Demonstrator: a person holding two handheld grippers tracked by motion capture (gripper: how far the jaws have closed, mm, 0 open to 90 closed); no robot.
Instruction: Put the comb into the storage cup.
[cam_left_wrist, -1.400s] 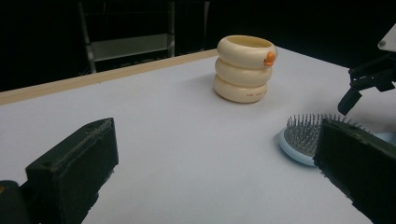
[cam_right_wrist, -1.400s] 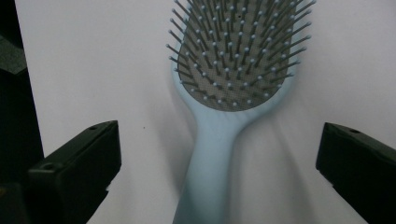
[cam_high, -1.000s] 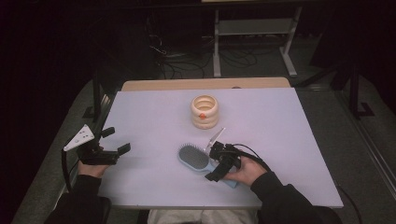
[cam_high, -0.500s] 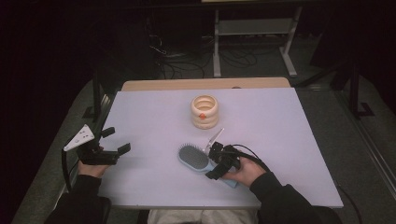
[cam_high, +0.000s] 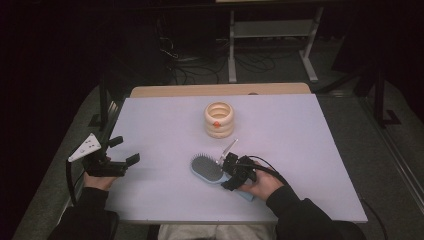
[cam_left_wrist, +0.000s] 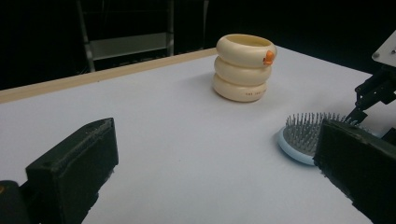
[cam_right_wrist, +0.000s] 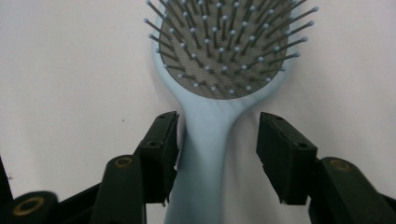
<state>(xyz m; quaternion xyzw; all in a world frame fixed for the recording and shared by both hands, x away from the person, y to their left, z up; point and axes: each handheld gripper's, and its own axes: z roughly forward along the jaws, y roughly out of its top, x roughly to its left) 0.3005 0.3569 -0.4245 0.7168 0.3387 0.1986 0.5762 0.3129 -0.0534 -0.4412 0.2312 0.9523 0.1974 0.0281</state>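
A light blue hairbrush lies bristles up on the white table, near its front middle. My right gripper sits low over the brush's handle. In the right gripper view the handle runs between the jaws of the right gripper. The jaws have just been closing; one pad is at the handle's side and a gap remains at the other. My left gripper rests at the table's left edge, open and with nothing in it. The left gripper looks toward the hairbrush.
A cream cup made of stacked rings with an orange spot stands upright behind the brush, near the table's middle; the cup is well apart from both grippers. A wooden strip borders the far edge. Beyond it is a dark floor with cables.
The right gripper's jaws have drawn closer around the brush handle. Both hands and the brush stay where they were.
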